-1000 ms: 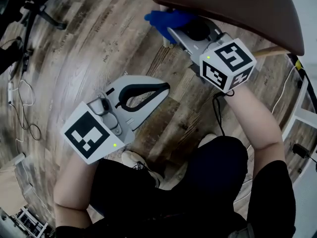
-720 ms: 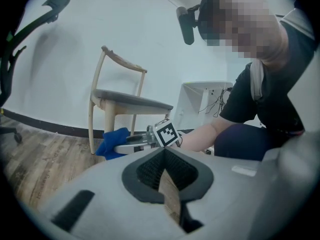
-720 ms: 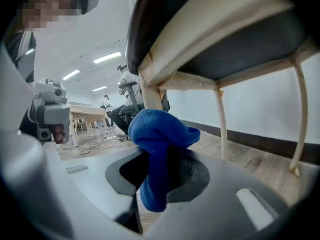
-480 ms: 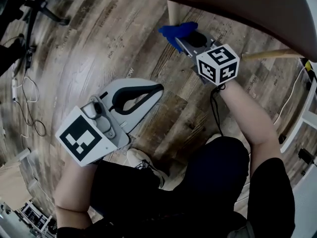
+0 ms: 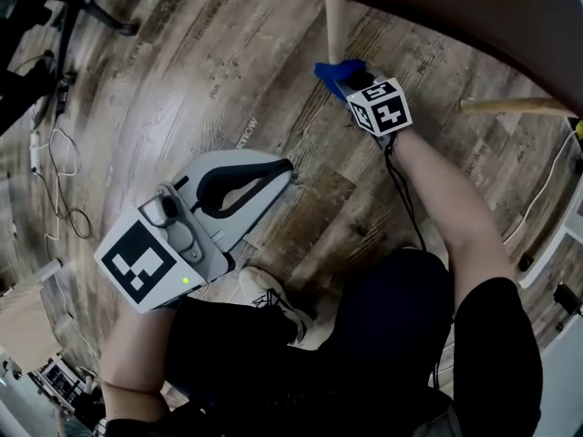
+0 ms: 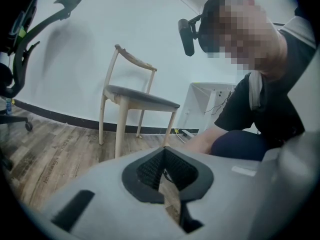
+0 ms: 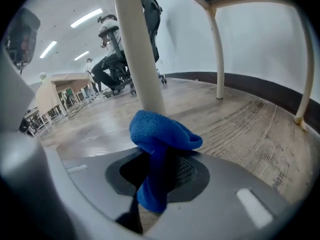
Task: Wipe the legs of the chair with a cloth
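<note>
Right jaws: closed on a blue cloth (image 7: 160,131). One fold is pinched between them and a loose bunch stands out past the tips.
Right gripper (image 7: 160,156): low to the floor (image 5: 182,80) under the chair seat (image 5: 474,7), aimed at the nearest chair leg (image 7: 137,49).
Cloth position: the bunch sits against the lower part of that leg and appears to touch it. In the head view the cloth (image 5: 335,69) shows just beside the foot of the leg (image 5: 336,21), ahead of the right gripper (image 5: 351,78).
Left jaws: together, with nothing between them.
Left gripper (image 6: 165,156): held well apart from the chair, near the person's knee. In the head view the left gripper (image 5: 282,167) points across the floor and takes no part in the wiping.
Cloth handling (judgement): soft, light terry-type fabric with no stiffness. It will fold and drag against the wood, so the pinch should stay on a doubled fold and leave the bunch free to bear on the leg.
Leg handling (judgement): pale, round, smooth and rigid. It needs no grip, only side pressure along its length.
Chair (judgement): looks light and could slide under a hard push.
Remaining legs: another leg (image 7: 218,54) stands farther back, well apart from the cloth.
Task stage (judgement): wiping of the first leg's lower end is in hand.
</note>
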`<action>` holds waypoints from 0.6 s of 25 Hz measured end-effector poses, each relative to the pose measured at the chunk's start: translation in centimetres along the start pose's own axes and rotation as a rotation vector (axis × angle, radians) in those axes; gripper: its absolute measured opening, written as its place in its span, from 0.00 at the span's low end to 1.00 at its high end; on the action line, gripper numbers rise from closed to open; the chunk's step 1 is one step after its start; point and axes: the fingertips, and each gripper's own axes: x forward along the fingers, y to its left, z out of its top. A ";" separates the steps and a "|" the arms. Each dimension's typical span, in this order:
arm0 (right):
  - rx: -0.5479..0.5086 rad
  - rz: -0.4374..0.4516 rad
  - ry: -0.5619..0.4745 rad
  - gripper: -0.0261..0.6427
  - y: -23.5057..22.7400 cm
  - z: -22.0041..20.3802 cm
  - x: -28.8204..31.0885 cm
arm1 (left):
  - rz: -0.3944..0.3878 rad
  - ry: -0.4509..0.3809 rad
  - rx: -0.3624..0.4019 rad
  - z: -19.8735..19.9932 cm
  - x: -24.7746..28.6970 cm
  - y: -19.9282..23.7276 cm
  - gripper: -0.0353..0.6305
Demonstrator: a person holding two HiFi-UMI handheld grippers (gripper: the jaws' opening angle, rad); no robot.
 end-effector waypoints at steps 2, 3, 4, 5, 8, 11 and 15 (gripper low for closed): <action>-0.012 -0.011 0.038 0.18 -0.1 -0.9 0.9 | 0.003 0.002 0.002 0.0 -0.2 0.1 0.06; -0.017 -0.013 0.042 0.18 -0.1 -1.0 1.0 | 0.004 0.005 0.003 -0.1 -0.3 0.1 0.06; -0.019 -0.014 0.042 0.18 -0.1 -1.0 1.1 | 0.005 0.008 0.003 -0.1 -0.4 0.1 0.06; -0.019 -0.013 0.043 0.18 -0.1 -1.0 1.1 | 0.006 0.010 0.003 -0.2 -0.5 0.0 0.06; -0.001 -0.008 0.053 0.18 -0.1 -0.8 0.7 | 0.005 -0.001 0.007 0.2 -0.6 -0.2 0.06; -0.002 -0.018 0.020 0.18 -0.2 0.3 -0.6 | -0.001 -0.012 0.021 0.5 -0.6 -0.7 0.06; -0.051 -0.034 -0.073 0.18 0.2 3.4 -3.7 | -0.009 -0.022 0.021 0.6 -0.8 -1.2 0.06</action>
